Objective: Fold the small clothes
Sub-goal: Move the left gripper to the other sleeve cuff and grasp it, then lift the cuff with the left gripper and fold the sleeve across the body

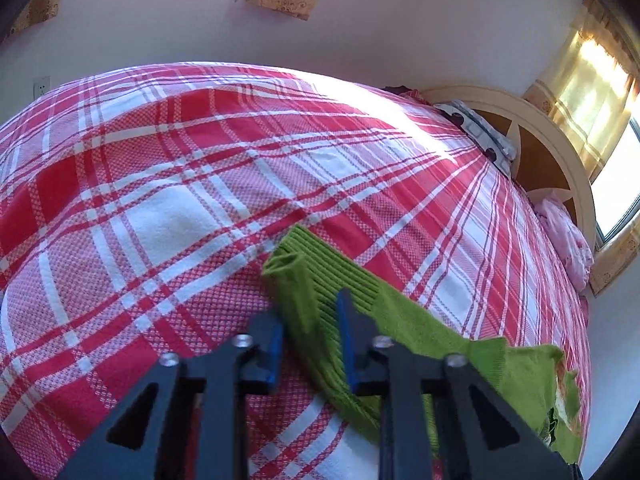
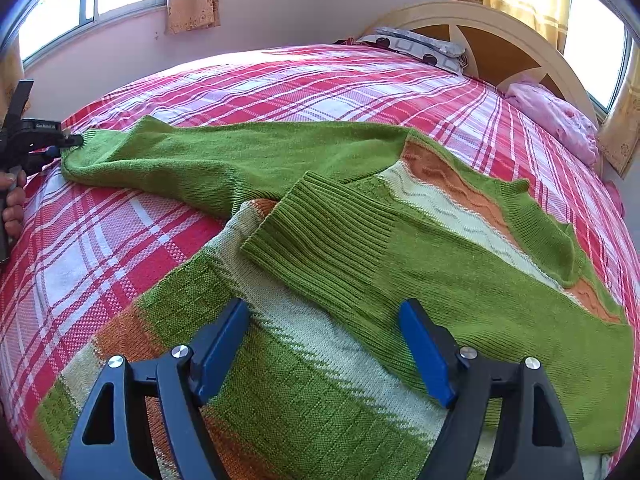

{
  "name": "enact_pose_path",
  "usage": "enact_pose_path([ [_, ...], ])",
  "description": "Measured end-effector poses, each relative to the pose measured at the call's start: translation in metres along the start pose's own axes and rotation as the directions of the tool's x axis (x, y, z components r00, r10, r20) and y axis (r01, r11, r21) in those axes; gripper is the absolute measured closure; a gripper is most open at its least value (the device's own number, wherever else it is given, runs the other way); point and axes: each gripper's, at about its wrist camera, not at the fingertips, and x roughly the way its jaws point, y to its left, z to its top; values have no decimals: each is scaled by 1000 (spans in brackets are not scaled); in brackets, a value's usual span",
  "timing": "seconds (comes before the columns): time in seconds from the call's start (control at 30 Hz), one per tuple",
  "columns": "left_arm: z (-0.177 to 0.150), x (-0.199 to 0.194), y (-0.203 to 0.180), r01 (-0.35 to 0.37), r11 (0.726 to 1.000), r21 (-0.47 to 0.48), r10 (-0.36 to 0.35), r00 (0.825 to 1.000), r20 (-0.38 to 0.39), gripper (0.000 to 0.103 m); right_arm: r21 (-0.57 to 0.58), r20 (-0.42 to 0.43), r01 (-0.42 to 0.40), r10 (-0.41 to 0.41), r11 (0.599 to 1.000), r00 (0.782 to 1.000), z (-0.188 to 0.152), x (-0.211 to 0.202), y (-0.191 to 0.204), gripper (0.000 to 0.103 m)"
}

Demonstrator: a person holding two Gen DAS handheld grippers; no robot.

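Note:
A green knitted sweater point(image 2: 460, 280) with orange and cream bands lies on the red plaid bed. One sleeve is folded across the body, its ribbed cuff point(image 2: 320, 236) pointing left. The other sleeve point(image 2: 224, 156) stretches left. My left gripper point(image 1: 310, 320) is shut on that sleeve's ribbed cuff point(image 1: 304, 276); it also shows in the right wrist view point(image 2: 68, 140) at the far left. My right gripper point(image 2: 324, 340) is open and empty, hovering just above the sweater's body near the folded sleeve.
The red and white plaid bedspread point(image 1: 180, 184) covers the whole bed. A patterned pillow point(image 2: 420, 46) and a pink bundle point(image 2: 556, 116) lie by the curved headboard point(image 2: 500, 36). Windows with yellow curtains are behind.

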Motion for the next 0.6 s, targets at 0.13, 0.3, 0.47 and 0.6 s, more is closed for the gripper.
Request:
enact_pose_path([
  [0.13, 1, -8, 3, 40, 999, -2, -40, 999, 21, 97, 0, 0, 1, -1, 1000, 1000, 0, 0, 0, 23],
  [0.3, 5, -34, -9, 83, 995, 63, -88, 992, 91, 98, 0, 0, 4, -4, 1000, 1000, 0, 0, 0, 23],
  [0.47, 13, -62, -38, 126, 981, 145, -149, 975, 164, 98, 2, 2, 5, -5, 1000, 1000, 0, 0, -1, 23],
  [0.6, 18, -73, -58, 176, 968, 181, -208, 962, 179, 98, 14, 11, -3, 3, 1000, 1000, 0, -2, -3, 23],
])
